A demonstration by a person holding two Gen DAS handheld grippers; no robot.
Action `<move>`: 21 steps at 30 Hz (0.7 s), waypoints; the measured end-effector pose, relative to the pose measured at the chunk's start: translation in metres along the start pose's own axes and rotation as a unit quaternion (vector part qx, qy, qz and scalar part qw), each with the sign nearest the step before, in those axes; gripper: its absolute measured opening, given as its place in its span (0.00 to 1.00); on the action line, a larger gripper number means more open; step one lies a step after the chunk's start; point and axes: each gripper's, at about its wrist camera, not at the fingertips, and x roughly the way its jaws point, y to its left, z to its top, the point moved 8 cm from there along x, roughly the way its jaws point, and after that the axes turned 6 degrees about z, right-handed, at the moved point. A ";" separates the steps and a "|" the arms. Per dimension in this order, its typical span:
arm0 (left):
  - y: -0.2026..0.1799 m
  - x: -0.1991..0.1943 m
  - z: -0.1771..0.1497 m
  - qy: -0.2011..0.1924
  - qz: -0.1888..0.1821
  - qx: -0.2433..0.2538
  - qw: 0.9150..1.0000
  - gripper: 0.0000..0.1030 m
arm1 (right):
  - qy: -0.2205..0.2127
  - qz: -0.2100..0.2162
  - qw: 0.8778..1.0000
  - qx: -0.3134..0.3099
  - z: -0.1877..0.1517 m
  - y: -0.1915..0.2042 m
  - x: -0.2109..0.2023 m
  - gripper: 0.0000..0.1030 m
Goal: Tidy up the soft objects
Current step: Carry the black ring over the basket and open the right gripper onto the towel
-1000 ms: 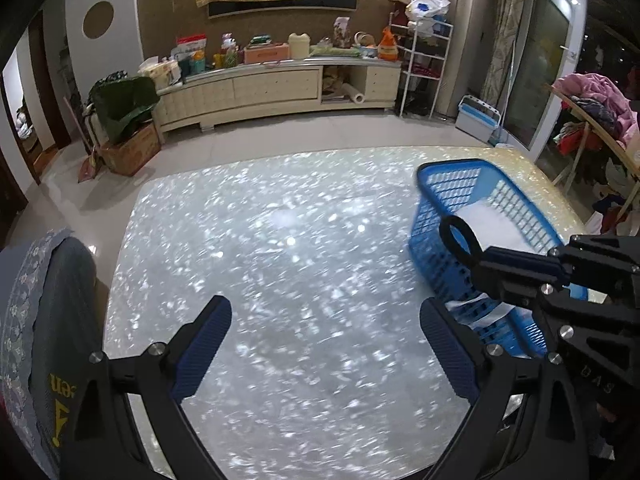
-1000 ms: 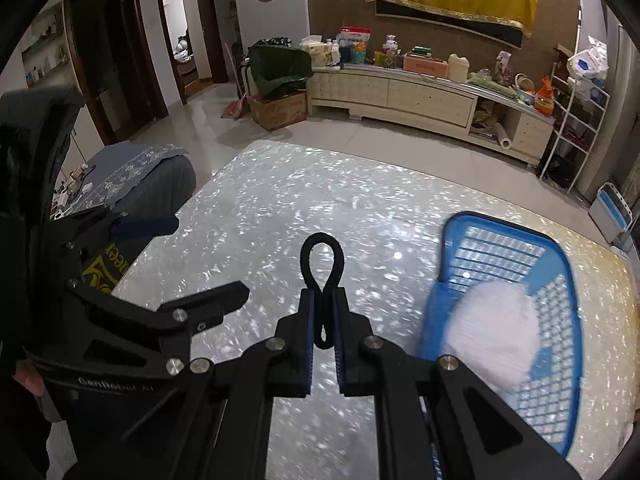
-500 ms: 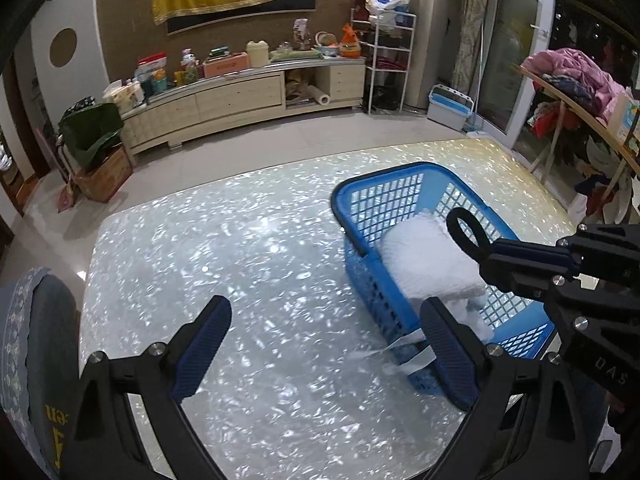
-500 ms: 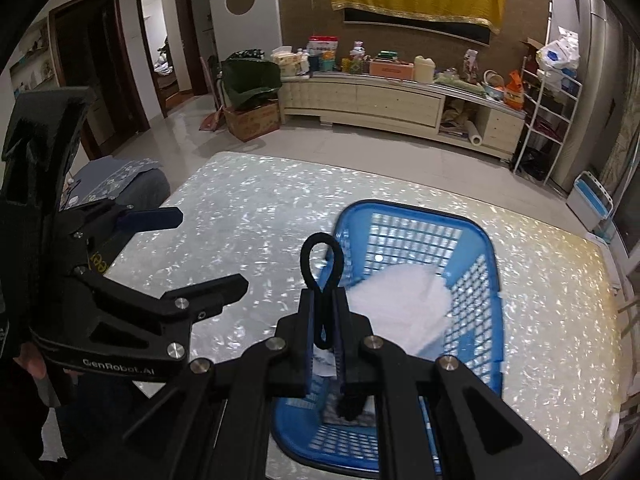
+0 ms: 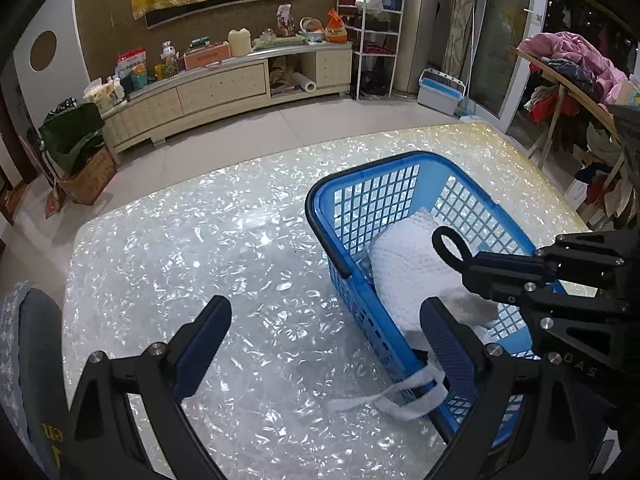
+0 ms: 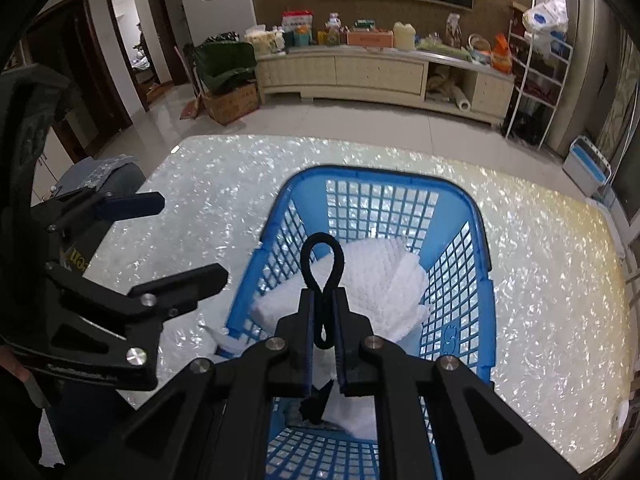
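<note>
One blue basket (image 5: 384, 264) stands on the shimmering white counter (image 5: 208, 248), toward its right edge. Inside the basket lies one white quilted cloth (image 5: 408, 272), folded into a thick pad. One white strap (image 5: 396, 396) from the cloth hangs over the basket's near rim and rests on the counter surface.

Two hand-held grippers are present. The right hand-held gripper (image 6: 323, 344) is positioned above the near end of the basket, over the cloth. Its two fingers are clenched on one black cord loop (image 6: 322, 268); the loop projects forward past the fingertips, and a frayed black end shows below the fingers.

The left hand-held gripper (image 5: 320, 344) is released, its two blue-padded fingers spread wide and nothing between them. It hovers over the counter just left of the basket; its right finger (image 5: 444, 344) overlaps the basket's near corner in the view.

One dark grey cushioned seat (image 5: 24, 352) sits at the counter's left edge.
</note>
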 end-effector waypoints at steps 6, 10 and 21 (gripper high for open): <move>-0.003 0.016 -0.001 0.010 -0.004 0.005 1.000 0.92 | 0.033 0.003 0.999 0.018 -0.008 -0.006 0.022 0.08; -0.006 0.022 -0.002 0.015 -0.008 0.008 1.000 0.92 | 0.053 0.010 0.998 0.026 -0.016 -0.004 0.031 0.08; -0.010 0.016 -0.007 0.018 -0.019 0.005 1.000 0.92 | 0.040 -0.003 0.999 0.031 -0.017 0.005 0.014 0.33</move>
